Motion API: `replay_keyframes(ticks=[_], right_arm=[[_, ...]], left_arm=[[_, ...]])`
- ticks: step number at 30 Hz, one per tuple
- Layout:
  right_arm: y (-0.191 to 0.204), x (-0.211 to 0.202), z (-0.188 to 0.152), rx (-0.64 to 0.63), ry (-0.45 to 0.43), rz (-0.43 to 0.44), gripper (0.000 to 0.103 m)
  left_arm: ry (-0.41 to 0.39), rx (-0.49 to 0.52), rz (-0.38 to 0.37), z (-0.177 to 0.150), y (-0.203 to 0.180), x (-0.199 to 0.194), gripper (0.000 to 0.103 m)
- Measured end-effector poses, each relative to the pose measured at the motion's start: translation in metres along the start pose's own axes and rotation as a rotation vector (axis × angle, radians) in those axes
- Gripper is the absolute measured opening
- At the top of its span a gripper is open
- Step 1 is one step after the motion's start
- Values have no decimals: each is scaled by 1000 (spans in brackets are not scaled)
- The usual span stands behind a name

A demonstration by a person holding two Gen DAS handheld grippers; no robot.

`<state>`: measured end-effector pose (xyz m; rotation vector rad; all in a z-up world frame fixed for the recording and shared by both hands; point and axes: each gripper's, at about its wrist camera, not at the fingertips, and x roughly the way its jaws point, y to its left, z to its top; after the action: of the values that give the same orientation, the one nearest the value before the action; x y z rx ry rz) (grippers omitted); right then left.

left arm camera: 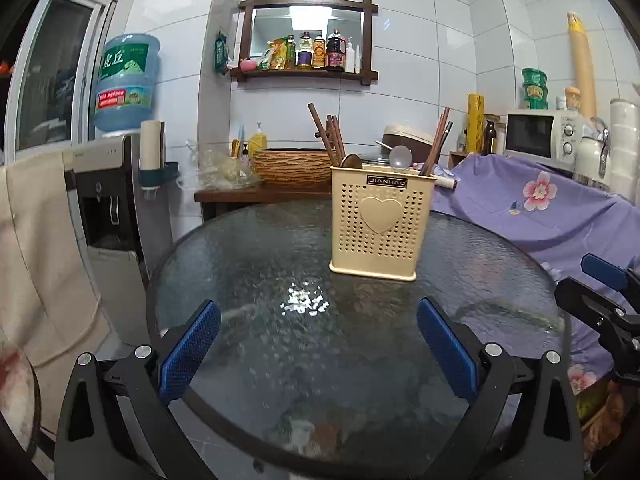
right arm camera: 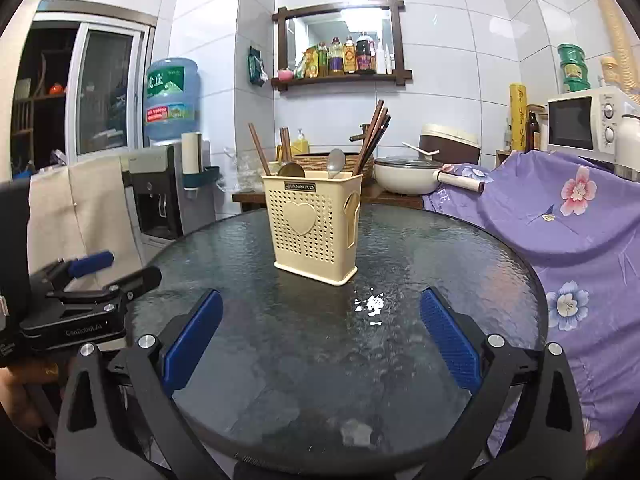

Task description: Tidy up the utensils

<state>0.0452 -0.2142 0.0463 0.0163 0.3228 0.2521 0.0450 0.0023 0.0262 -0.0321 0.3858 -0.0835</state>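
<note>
Cream plastic utensil caddy [left arm camera: 381,227] sits upright on the round textured-glass table [left arm camera: 256,264], toward the far side of it, and everything else is easiest to place from there. The black tag on its front reads JIANHAO, right above a raised heart. Inside it are brown chopsticks [left arm camera: 334,136] leaning left, another bunch of dark chopsticks [left arm camera: 438,142] leaning right, and between them a wooden spoon [left arm camera: 352,161] plus a pale metal spoon [left arm camera: 400,157]. Left gripper [left arm camera: 318,346] hovers on the near side of the caddy, blue pads spread wide, nothing between them. Right gripper [right arm camera: 322,340] is the same deal, jaws wide apart and empty, well short of the caddy. From the right wrist view the left tool's body shows "GenRobot.AI" in small print. Behind the caddy to the left there's a blue water jug [left arm camera: 126,80] with Chinese characters on a green label, and a white microwave [left arm camera: 540,138] off to the right.
</note>
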Motion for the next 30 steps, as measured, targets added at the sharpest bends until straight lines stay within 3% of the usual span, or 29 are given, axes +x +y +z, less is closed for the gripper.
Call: replay_keyframes(ticks=[9,30], right_arm=[[17,-54,3,-13,-49,50,97],[24,-62,8,-35,-53,53,97]], left_arm=[[-6,-56,-96,-6,-2,-45,97],[-9,-20,-64,-2,-6,-63,97]])
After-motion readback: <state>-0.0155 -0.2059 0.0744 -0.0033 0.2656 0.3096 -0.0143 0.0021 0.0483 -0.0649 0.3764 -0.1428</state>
